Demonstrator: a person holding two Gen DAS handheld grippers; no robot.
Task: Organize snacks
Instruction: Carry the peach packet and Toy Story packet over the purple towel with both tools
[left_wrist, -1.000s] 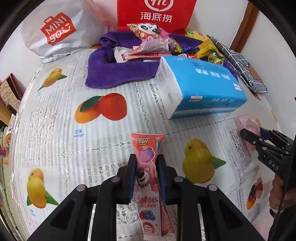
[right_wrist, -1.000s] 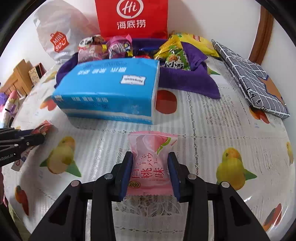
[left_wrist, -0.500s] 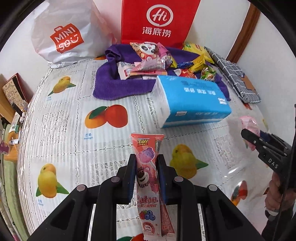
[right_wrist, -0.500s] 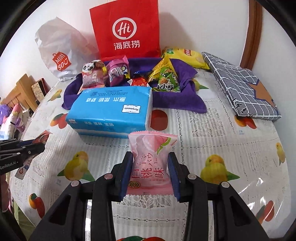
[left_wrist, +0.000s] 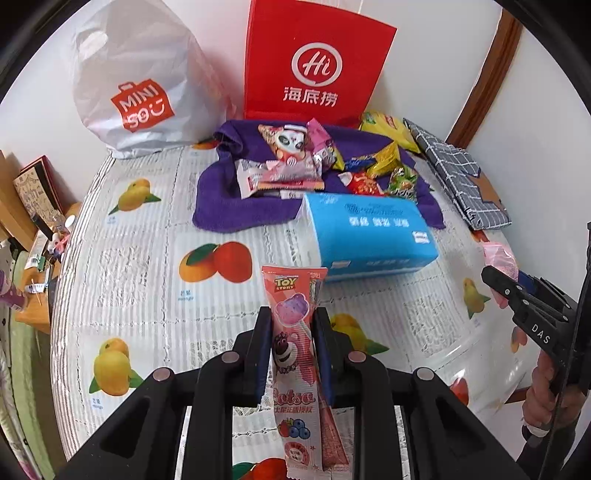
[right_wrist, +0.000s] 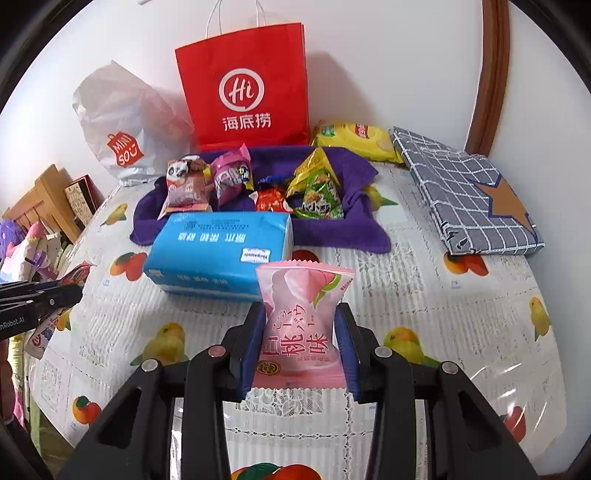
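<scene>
My left gripper (left_wrist: 291, 321) is shut on a long pink Toy Story lollipop packet (left_wrist: 295, 343) and holds it above the table. My right gripper (right_wrist: 300, 317) is shut on a pink peach-flavour snack pouch (right_wrist: 301, 317) above the table. Several snack packets (left_wrist: 291, 162) lie on a purple towel (left_wrist: 221, 199) at the back; the towel also shows in the right wrist view (right_wrist: 332, 229). The right gripper shows at the right edge of the left wrist view (left_wrist: 517, 291); the left gripper shows at the left edge of the right wrist view (right_wrist: 40, 295).
A blue tissue pack (left_wrist: 365, 232) lies in front of the towel. A red paper bag (left_wrist: 314, 66) and a white Miniso bag (left_wrist: 136, 85) stand against the wall. A folded grey checked cloth (right_wrist: 469, 192) lies at the right. The tablecloth (left_wrist: 140, 258) has a fruit print.
Both grippers have risen and drawn back from the towel with their packets; the view now takes in more of the table and the bags.
</scene>
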